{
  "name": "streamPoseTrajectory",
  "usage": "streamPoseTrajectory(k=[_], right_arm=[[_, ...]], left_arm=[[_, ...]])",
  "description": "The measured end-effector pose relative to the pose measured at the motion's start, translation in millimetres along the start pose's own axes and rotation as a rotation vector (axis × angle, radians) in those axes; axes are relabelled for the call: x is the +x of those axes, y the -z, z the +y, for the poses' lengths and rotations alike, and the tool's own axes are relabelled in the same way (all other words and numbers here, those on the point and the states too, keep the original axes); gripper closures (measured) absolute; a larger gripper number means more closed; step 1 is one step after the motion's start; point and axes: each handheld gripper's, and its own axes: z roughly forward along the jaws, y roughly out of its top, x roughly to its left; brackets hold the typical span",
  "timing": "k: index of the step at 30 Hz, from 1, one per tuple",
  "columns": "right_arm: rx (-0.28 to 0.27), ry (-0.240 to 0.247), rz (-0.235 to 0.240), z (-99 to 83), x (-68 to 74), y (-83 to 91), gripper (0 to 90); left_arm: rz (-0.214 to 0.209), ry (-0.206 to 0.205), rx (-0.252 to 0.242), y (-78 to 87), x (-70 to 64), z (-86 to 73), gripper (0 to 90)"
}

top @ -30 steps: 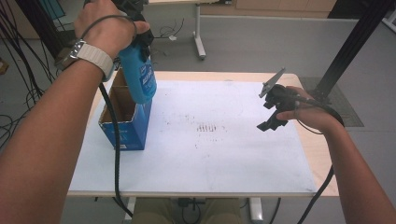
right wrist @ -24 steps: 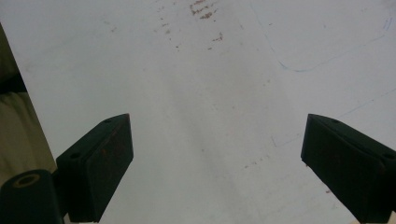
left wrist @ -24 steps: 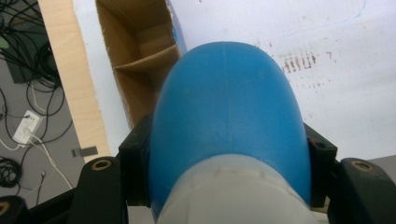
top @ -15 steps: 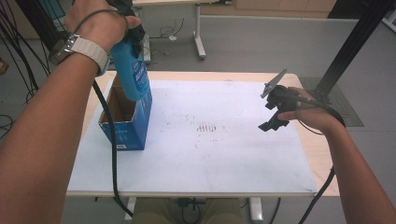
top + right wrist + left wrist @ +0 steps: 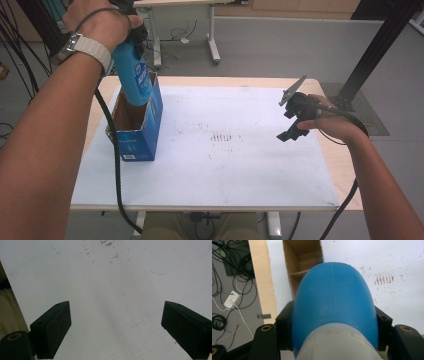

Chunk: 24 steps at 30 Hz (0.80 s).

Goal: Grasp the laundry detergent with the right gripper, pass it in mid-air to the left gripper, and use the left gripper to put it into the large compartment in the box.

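A blue bottle (image 5: 134,77) hangs upright over the open top of a blue cardboard box (image 5: 137,132) at the table's left, its base just inside the opening. My left gripper (image 5: 131,36) is shut on the bottle near its top. In the left gripper view the blue bottle (image 5: 334,302) sits clamped between both jaws, with the box's brown inside (image 5: 299,267) beyond it. My right gripper (image 5: 291,129) hovers above the white mat at the right, open. Between its spread fingers (image 5: 51,328) is nothing but bare mat.
A white mat (image 5: 225,165) with dark scuff marks (image 5: 224,136) covers most of the wooden table (image 5: 342,172). Cables lie on the floor at the left (image 5: 227,290). A black post (image 5: 375,50) stands past the table's right far corner.
My left gripper has lifted the bottle and swung it upright and farther back over the box. The right gripper has held its place.
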Motion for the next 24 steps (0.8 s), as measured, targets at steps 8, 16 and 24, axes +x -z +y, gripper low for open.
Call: streamPoseTrajectory(k=[8, 16, 24], right_arm=[[-0.004, -0.004, 0.002, 1.0, -0.5, -0.9, 9.0], [-0.001, -0.007, 0.005, -0.9, -1.4, -2.1, 8.9], [-0.006, -0.014, 0.004, -2.1, -1.3, -2.5, 8.8]], left_arm=[[0.01, 0.008, 0.015, -10.3, 7.0, 1.6, 37.8], [0.017, 0.02, 0.007, -16.2, 13.0, 1.5, 37.8], [0.03, 0.025, -0.001, -27.7, 17.0, 1.5, 37.8]])
